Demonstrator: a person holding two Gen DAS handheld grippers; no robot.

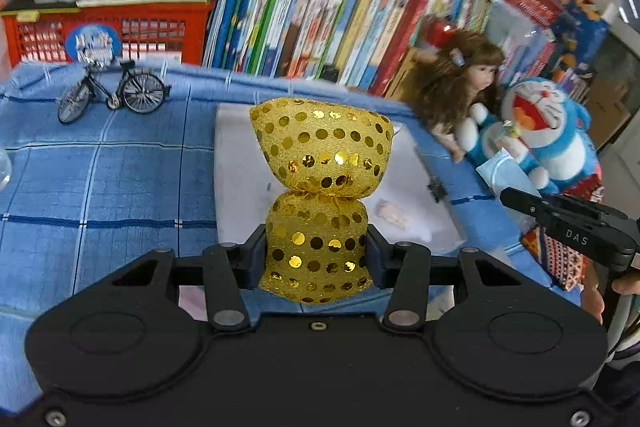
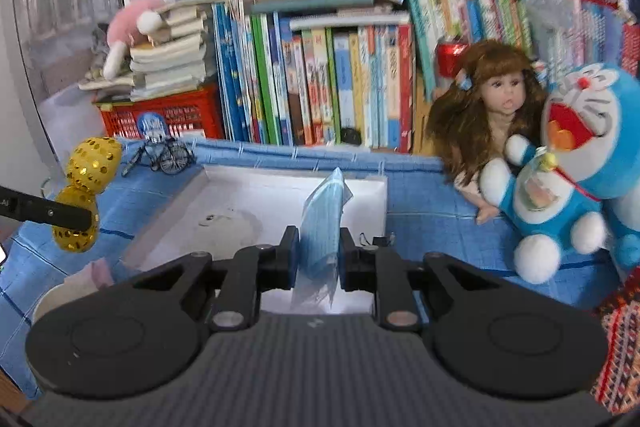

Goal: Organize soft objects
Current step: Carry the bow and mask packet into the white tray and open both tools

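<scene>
I've got the gold sequinned fabric bow pinched upright in my left hand-held gripper, shallow white tray directly beyond, while my right hand-held gripper clamps the blue face mask.

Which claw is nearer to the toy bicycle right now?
Left. The left claw, shut on the gold sequin bow, hangs on the toy bicycle side; the right claw, gripping the blue face mask, sits toward the dolls.
</scene>
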